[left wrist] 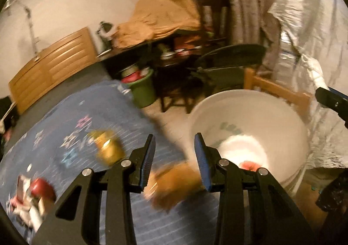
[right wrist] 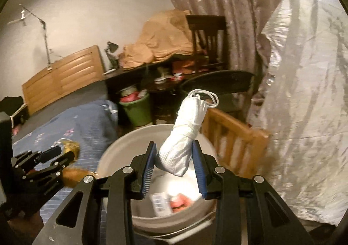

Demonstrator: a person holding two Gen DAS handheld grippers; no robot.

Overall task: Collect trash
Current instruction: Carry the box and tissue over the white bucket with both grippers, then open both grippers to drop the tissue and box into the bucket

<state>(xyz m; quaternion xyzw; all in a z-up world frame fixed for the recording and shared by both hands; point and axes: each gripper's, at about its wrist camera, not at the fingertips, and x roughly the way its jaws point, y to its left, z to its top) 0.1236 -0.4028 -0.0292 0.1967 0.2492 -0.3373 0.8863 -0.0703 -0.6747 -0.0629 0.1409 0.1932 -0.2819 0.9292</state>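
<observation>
My left gripper (left wrist: 175, 164) is shut on a crumpled orange-brown wrapper (left wrist: 174, 184), held over the blue bedspread just left of the white bucket (left wrist: 289, 118). My right gripper (right wrist: 174, 168) is shut on a rolled white face mask (right wrist: 184, 136) with a cord loop, held over the bucket's mouth (right wrist: 121, 145). The bucket holds a red item (left wrist: 250, 165) and a white label (right wrist: 161, 203). A gold wrapper (left wrist: 108, 147) and a red-and-white piece of trash (left wrist: 32, 197) lie on the bed. The left gripper also shows in the right wrist view (right wrist: 58, 155).
A blue patterned bedspread (left wrist: 76, 127) covers the bed at left. A full green bin (left wrist: 142, 90) stands by a dark desk (right wrist: 134, 71). A wooden rail (right wrist: 235, 142) and silver plastic sheeting (right wrist: 304, 114) are to the right of the bucket.
</observation>
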